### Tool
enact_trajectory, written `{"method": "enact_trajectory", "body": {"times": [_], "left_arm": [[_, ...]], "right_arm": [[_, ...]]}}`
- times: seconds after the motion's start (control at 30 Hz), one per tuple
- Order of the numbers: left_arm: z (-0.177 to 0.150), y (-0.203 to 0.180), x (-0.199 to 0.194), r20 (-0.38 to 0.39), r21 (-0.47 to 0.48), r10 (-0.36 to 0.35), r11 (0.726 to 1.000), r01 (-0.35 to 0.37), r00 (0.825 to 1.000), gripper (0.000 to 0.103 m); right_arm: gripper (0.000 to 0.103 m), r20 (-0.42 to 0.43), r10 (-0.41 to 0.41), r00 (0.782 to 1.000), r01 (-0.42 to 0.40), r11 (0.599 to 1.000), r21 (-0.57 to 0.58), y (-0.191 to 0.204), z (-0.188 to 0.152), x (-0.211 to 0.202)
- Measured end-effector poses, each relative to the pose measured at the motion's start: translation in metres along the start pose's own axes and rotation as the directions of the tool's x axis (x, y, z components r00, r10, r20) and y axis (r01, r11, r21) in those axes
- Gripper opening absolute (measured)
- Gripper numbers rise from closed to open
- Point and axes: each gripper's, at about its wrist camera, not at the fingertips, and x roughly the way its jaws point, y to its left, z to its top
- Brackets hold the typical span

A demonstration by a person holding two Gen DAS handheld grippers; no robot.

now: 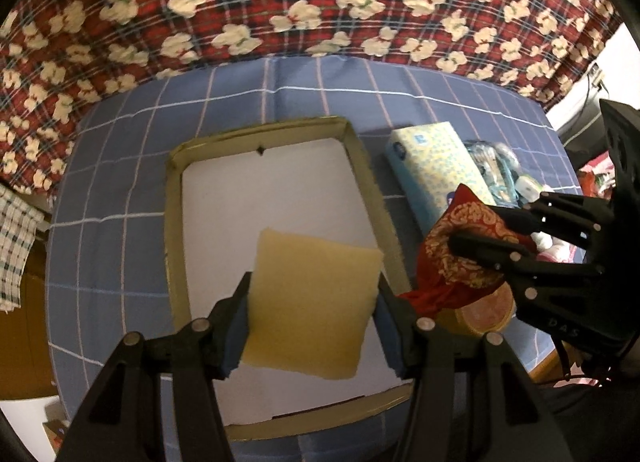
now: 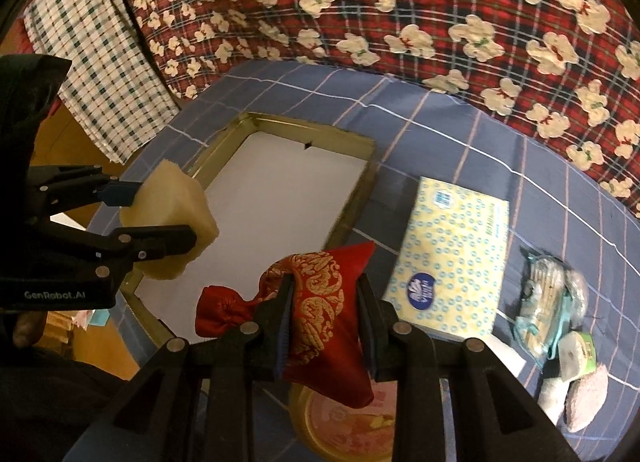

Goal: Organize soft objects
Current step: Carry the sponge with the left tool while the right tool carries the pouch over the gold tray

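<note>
Two steep close views, tray [image 1: 176,222] shared

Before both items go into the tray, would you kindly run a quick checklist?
1. Left gripper clamps the yellow sponge: ok.
2. Right gripper clamps the red pouch: ok.
3. Tray floor free of objects: ok.
4. Sponge is above the tray: ok.
5. Pouch clear of the tray rim: cannot tell.
6. Tissue pack lies outside the tray: ok.

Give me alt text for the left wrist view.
The left hand-held gripper holds a yellow sponge over a white-lined tray on a blue cloth. Right of it, the right hand-held gripper holds a red pouch.
</note>
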Motion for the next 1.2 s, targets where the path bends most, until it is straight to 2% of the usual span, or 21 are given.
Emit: {"method": "enact_trajectory", "body": {"times": [0.57,1.2], "left_arm": [[-0.024,0.044,-0.001,-0.024,-0.125,0.05,0.991,-0.053,0.998,0.055],[-0.04,0.071,0.01,-0.077,-0.208,0.077,0.974,-0.091,0.994,0.055]], "right_arm": [[0.031,-0.036,0.07,0.997,-0.074,0.993,-0.097,0.04,0.013,0.023],[0.031,-0.09,0.082,0.993,-0.1,0.97,-0.222,0.073,0.017,0.052]]}}
